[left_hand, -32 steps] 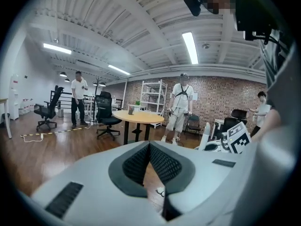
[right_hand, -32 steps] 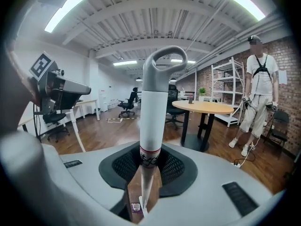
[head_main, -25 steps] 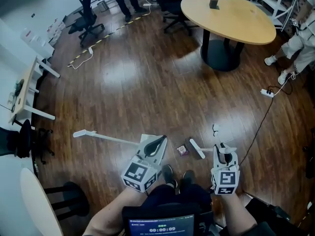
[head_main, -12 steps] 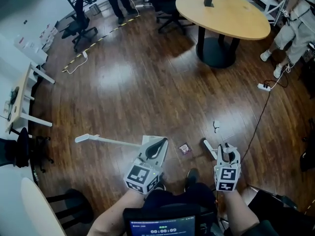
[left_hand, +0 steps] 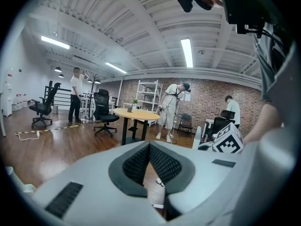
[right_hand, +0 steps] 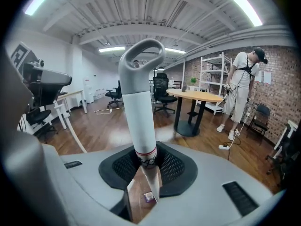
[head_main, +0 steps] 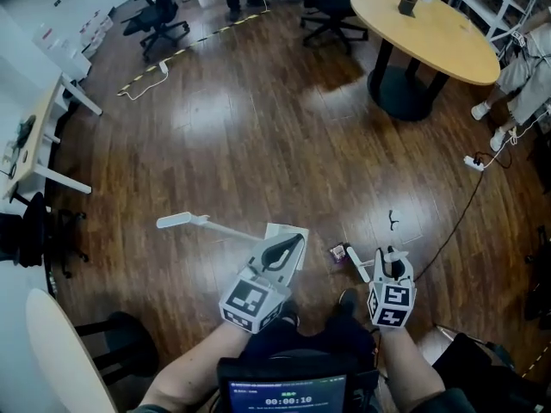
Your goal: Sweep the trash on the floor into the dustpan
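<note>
- round yellow-topped table on black pedestal [head_main: 430, 33], far right
- black office chairs [head_main: 159, 20], far left and behind table
- white power strip on black cable [head_main: 473, 163], near the pedestal
- light desk with white legs [head_main: 39, 140], left edge
- white shelving rack [right_hand: 209, 86] beside brick wall

Head view: camera on the person's head, faced steeply down from well above the wood floor [head_main: 258, 144], with the left gripper [head_main: 297, 241] and right gripper [head_main: 389, 255] close at the bottom edge and the round table [head_main: 430, 33] far off at top right. Left gripper view: camera set low and close behind that gripper's closed jaws, faced about level across the room; right gripper view: camera equally close behind its jaws, faced likewise, the clamped broom handle [right_hand: 141, 121] filling mid-frame. Shared by all three views: the round table and the person in white [head_main: 527, 71] beside it.
</note>
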A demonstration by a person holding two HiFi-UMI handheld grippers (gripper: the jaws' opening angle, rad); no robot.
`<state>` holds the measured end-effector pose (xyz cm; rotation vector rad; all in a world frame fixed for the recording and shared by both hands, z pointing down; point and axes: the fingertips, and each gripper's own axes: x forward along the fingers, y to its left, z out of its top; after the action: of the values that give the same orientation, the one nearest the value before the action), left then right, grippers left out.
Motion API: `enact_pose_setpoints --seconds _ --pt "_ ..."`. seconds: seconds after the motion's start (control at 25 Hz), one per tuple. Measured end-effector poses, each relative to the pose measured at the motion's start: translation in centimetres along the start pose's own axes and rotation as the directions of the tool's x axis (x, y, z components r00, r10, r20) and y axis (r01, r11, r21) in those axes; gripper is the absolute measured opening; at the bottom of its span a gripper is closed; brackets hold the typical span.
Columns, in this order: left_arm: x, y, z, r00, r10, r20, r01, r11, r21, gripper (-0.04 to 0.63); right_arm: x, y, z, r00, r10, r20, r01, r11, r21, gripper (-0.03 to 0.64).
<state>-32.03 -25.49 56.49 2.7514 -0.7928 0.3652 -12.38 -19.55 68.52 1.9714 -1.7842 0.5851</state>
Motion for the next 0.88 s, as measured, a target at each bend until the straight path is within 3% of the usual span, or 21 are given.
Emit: enact_pose_setpoints --seconds 0.16,0.36,0.56,0.72,0.88 --pt "-5.9 5.3 -2.3 1.000 0.008 0.003 -0.008 1.000 0.007 0.002 2.2 9.1 0.9 1.000 0.004 -0.004 -0.004 0.999 0.050 0.123" --pt "-10.0 9.0 -3.5 0.998 0.057 0.011 -0.057 0.998 -0.022 0.002 4.7 15.1 2.8 1.000 -0.010 -0.008 0.011 0.992 0.122 0.124" --pt "-11.8 11.1 -3.7 0.995 0.094 0.018 -0.093 0.995 -0.033 0.002 6.5 20.4 5.0 0.998 0.067 0.007 -0.068 0.984 0.162 0.124" --pt "-12.6 11.5 -3.5 0.996 0.091 0.024 -0.091 0.996 -0.026 0.002 6.4 22.6 6.3 0.994 0.105 0.024 -0.107 0.972 0.209 0.123" --pt "-11.1 9.7 -2.7 0.996 0.080 0.026 -0.079 0.997 -0.024 0.002 5.3 20.1 6.6 0.995 0.098 0.035 -0.103 0.970 0.221 0.121"
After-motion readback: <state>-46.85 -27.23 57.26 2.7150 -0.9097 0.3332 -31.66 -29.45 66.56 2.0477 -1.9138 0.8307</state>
